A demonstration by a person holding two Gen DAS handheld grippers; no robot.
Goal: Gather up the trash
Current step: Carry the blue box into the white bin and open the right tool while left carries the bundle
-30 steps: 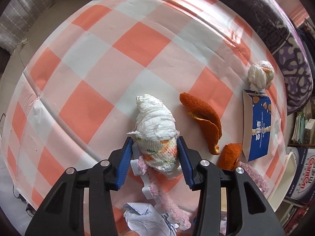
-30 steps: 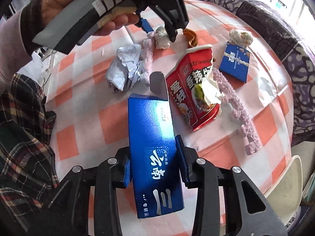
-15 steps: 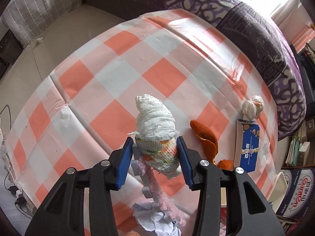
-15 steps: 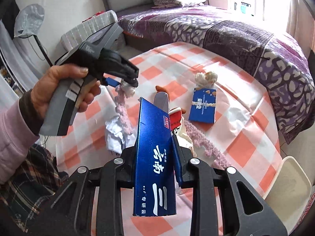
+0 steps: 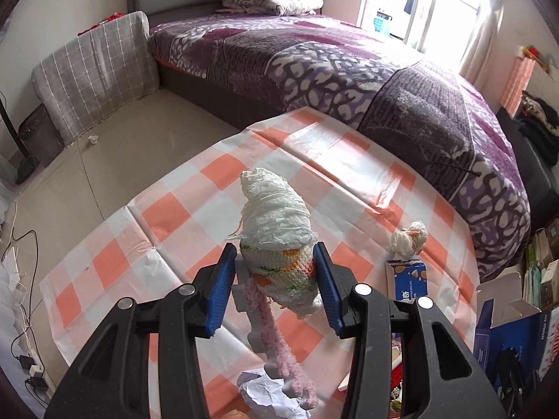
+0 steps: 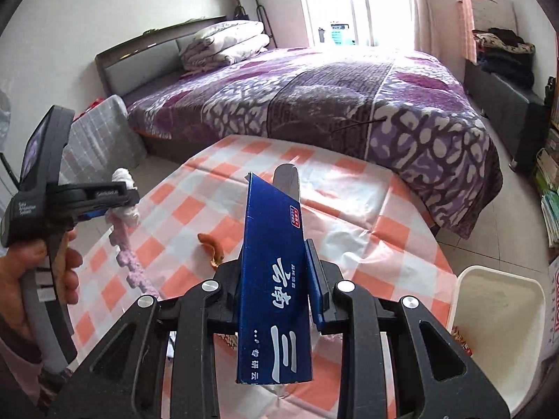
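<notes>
Both tools have risen off the bench (image 5: 167,230). Left tool (image 5: 276,272) pinches a crinkled white wad (image 5: 276,230), fuzzy pink strip (image 5: 279,342) dangling. Right tool (image 6: 276,279), jaws just closing, pinches a glossy blue carton (image 6: 276,279), tilted. Orange peel (image 6: 211,244) lies beyond; white bin (image 6: 499,335) near right.

A crumpled white tissue wad (image 5: 279,241) with a pink fuzzy strip (image 5: 276,345) dangling, and a long blue carton (image 6: 276,279), hang lifted above the checked table.
</notes>
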